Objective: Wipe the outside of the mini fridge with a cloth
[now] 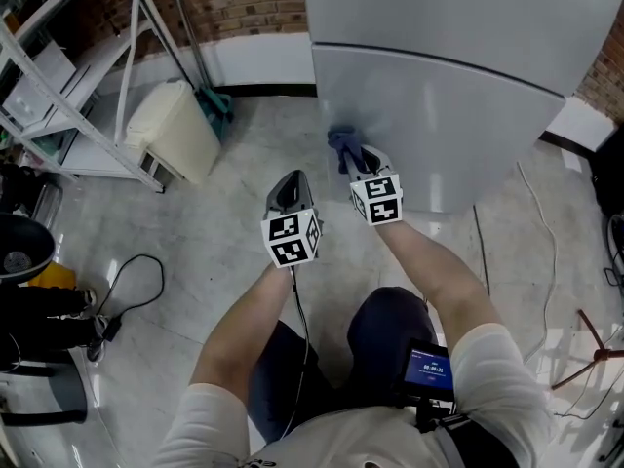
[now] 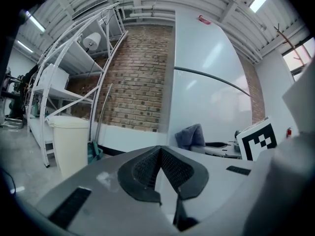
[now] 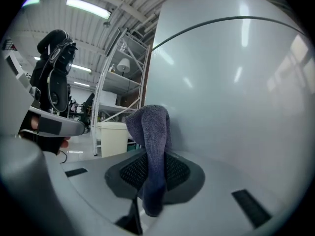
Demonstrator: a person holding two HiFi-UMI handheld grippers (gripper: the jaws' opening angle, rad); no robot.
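Note:
The grey mini fridge stands ahead, its lower door filling the right gripper view. A blue-grey cloth is pinched in my right gripper, which is shut on it; the cloth sticks up between the jaws and rests at the fridge's lower left corner. My left gripper hovers over the floor just left of it, shut with nothing between its pads. In the left gripper view the cloth and the fridge show to the right.
A cream bin stands on the floor at the left beside a white metal rack. A brick wall is behind. Cables lie on the floor at left and a thin cord at right.

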